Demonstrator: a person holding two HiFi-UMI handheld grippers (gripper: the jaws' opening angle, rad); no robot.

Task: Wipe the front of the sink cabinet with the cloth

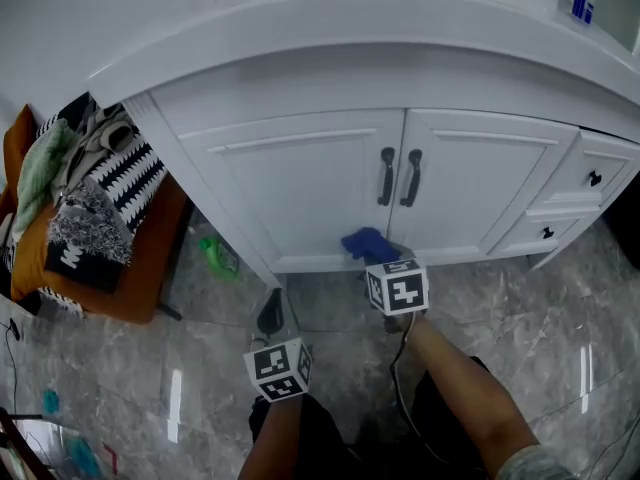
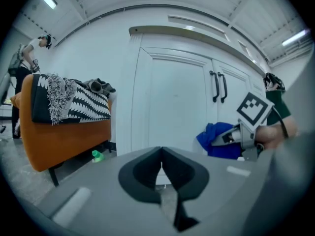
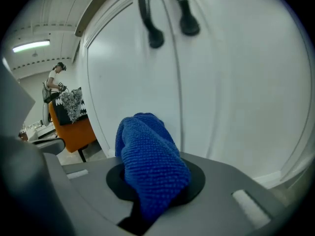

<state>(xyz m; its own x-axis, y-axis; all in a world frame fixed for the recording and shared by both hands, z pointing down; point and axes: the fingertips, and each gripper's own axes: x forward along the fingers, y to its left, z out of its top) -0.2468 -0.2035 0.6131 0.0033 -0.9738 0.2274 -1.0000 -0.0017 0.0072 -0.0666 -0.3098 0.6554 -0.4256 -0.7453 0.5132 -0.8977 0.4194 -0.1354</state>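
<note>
A person stands facing a white sink cabinet [image 1: 300, 178] with two doors, each door with a black vertical handle [image 1: 386, 176]. The right gripper [image 1: 378, 256] is clamped on a cloth [image 1: 368, 243], which is deep blue, thick and knitted-looking, with a nubbly weave. The cloth is bunched into a rounded lump that sticks up and forward out of the jaws. It is held low at the front of the cabinet, near the bottom edge of the left door, close to where the two doors meet. Whether it actually touches the door cannot be told. The left gripper [image 1: 270, 320] is closed and empty, its dark jaws meeting at the tips, and it hangs above the grey marbled floor [image 1: 520, 318] a little back from the cabinet. To the left is an orange chair [image 1: 140, 278] piled with black-and-white patterned clothes.
</note>
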